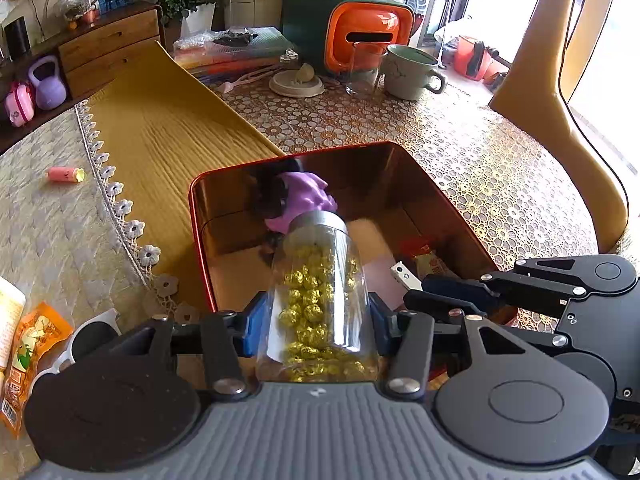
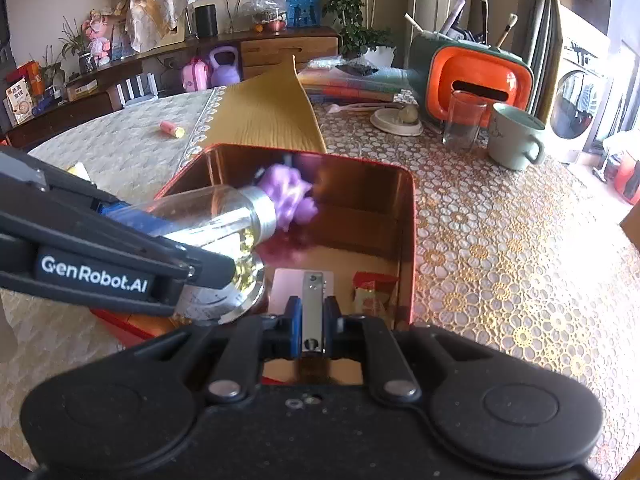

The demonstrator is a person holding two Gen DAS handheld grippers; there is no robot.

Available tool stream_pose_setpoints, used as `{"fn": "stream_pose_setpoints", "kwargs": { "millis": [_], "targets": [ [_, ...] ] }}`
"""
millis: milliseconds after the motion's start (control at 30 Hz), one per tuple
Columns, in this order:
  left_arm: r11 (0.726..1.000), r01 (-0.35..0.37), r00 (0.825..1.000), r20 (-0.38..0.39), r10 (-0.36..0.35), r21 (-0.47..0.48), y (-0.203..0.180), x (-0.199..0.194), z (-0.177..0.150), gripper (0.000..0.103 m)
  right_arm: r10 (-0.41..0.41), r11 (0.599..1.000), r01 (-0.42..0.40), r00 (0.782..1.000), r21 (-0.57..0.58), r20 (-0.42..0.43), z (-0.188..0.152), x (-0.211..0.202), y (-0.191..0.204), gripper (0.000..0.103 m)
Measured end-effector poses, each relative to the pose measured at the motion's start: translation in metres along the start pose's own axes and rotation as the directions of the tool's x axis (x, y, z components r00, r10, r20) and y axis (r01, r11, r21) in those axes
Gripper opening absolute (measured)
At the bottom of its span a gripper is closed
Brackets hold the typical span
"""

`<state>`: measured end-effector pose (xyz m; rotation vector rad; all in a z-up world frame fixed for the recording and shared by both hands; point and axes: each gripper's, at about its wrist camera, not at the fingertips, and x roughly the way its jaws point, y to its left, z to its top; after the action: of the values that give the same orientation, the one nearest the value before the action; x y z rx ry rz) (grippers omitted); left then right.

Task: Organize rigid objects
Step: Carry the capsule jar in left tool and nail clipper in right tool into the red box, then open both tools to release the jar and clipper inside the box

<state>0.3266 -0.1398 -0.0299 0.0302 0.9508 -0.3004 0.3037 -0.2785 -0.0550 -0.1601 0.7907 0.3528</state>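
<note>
Jar (image 1: 316, 292): clear, silver-lidded, gold-wrapped pieces inside | your left gripper (image 1: 316, 320) clamps it, tilted over red tin (image 1: 196, 240), frame centre | your right gripper (image 2: 312, 320) pinches metal strip (image 2: 312, 312).

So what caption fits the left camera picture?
Left gripper lowers a clear jar of gold-wrapped balls into the shiny red tin box.

Jar (image 1: 316, 292) tilts over the tin (image 1: 404, 164), mug (image 1: 410, 72) behind.
</note>
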Motion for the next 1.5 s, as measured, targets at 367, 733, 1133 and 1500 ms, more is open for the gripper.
{"fn": "stream_pose_setpoints", "kwargs": {
  "millis": [367,733,1133,1500],
  "targets": [
    [1.0,-0.012,1.0,-0.011,0.012,-0.005,0.005,0.009,-0.001,0.051,0.053,0.997,-0.055,0.998,0.054,0.026,-0.002,-0.007,-0.007,0.048],
    [1.0,0.017,0.995,0.095,-0.017,0.004,0.013,-0.031,-0.009,0.067,0.106,0.992,-0.113,0.987,0.059,0.121,-0.006,-0.031,-0.008,0.087],
    [0.999,0.016,0.988,0.151,-0.009,-0.043,0.04,-0.076,-0.028,0.067,0.067,0.994,-0.079,0.987,0.076,0.146,-0.006,-0.05,0.002,0.102],
    [0.997,-0.034,0.981,0.189,0.046,-0.069,0.077,-0.118,-0.057,0.077,0.1,0.99,-0.114,0.982,0.082,0.163,-0.001,-0.083,0.028,0.103]
  ]
}}
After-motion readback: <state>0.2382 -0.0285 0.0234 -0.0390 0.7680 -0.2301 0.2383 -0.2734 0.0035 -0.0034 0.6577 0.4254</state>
